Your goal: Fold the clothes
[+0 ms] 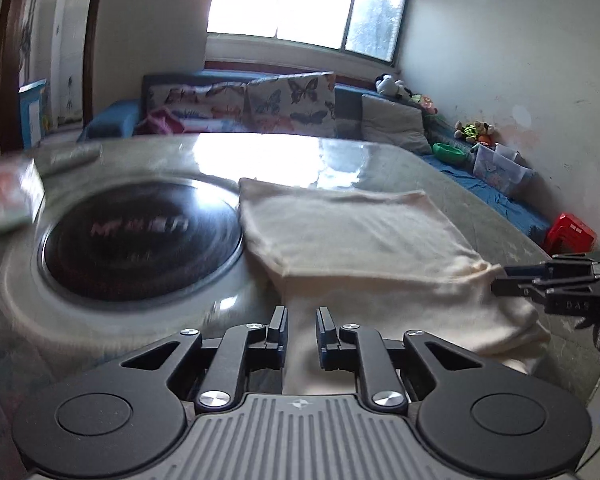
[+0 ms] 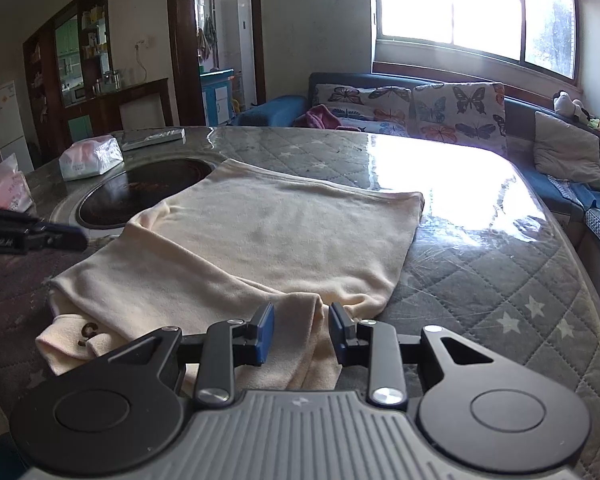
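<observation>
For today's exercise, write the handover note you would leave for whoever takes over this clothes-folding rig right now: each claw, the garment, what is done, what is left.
Left claw: open, empty, at the near edge of the cream garment.
Right claw: open, its fingers either side of a bunched fold at the garment's near edge, not closed on it.
Garment: on the quilted table, partly folded, one flap laid over the body, a far corner over the round black cooktop. Tissue packs sit beyond.
Done: at least one fold.
Left: probably grip the near edge, fold again, smooth flat.
</observation>
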The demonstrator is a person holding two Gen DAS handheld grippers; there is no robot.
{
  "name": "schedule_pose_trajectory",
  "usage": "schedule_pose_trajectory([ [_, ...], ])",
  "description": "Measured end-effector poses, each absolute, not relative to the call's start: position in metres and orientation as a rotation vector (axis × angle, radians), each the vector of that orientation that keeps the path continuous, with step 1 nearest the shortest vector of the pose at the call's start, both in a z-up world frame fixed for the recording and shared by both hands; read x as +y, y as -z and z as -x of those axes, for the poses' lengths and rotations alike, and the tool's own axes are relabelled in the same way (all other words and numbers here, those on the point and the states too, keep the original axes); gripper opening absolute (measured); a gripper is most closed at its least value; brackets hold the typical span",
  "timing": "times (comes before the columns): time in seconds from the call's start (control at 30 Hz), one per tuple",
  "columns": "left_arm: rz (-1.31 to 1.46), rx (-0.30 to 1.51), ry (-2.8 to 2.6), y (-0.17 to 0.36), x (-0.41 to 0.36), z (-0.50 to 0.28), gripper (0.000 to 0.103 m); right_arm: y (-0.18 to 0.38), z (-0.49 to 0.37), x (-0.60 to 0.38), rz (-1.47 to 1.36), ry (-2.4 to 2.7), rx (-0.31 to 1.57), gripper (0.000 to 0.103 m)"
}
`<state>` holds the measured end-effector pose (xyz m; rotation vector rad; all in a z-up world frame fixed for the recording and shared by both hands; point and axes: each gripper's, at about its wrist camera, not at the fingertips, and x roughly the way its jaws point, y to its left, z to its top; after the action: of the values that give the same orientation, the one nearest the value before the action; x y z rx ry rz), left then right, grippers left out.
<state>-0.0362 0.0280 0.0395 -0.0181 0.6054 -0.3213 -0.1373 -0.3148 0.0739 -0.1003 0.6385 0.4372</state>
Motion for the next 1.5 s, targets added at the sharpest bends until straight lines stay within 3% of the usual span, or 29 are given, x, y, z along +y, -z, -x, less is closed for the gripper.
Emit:
schedule_pose_trajectory([
  [0.3, -0.297, 0.576, 0.499, -0.032, -0.006, -0.003, 0.021, -0.079, 0.151, -0.313, 0.112, -0.481, 0.642, 0.033],
  [0.47, -0.399, 0.567, 0.565, -0.03, -0.004, -0.01, 0.028, -0.079, 0.165, -0.318, 0.119, -0.5, 0.674, 0.035],
  [0.7, -0.459, 0.602, 0.69, -0.026, 0.007, -0.028, 0.028, -0.073, 0.175, -0.327, 0.117, -0.501, 0.737, 0.035],
  [0.8, -0.476, 0.607, 0.735, -0.027, 0.011, -0.033, 0.024, -0.072, 0.174, -0.327, 0.113, -0.506, 0.751, 0.035],
  [0.87, -0.494, 0.618, 0.763, -0.026, 0.011, -0.035, 0.012, -0.071, 0.174, -0.326, 0.125, -0.509, 0.756, 0.035],
  [0.97, -0.496, 0.638, 0.78, -0.024, 0.013, -0.039, 0.003, -0.069, 0.172, -0.324, 0.139, -0.511, 0.764, 0.035],
  [1.5, -0.418, 0.679, 0.723, -0.022, 0.037, -0.041, 0.001, -0.067, 0.171, -0.321, 0.17, -0.516, 0.766, 0.036],
])
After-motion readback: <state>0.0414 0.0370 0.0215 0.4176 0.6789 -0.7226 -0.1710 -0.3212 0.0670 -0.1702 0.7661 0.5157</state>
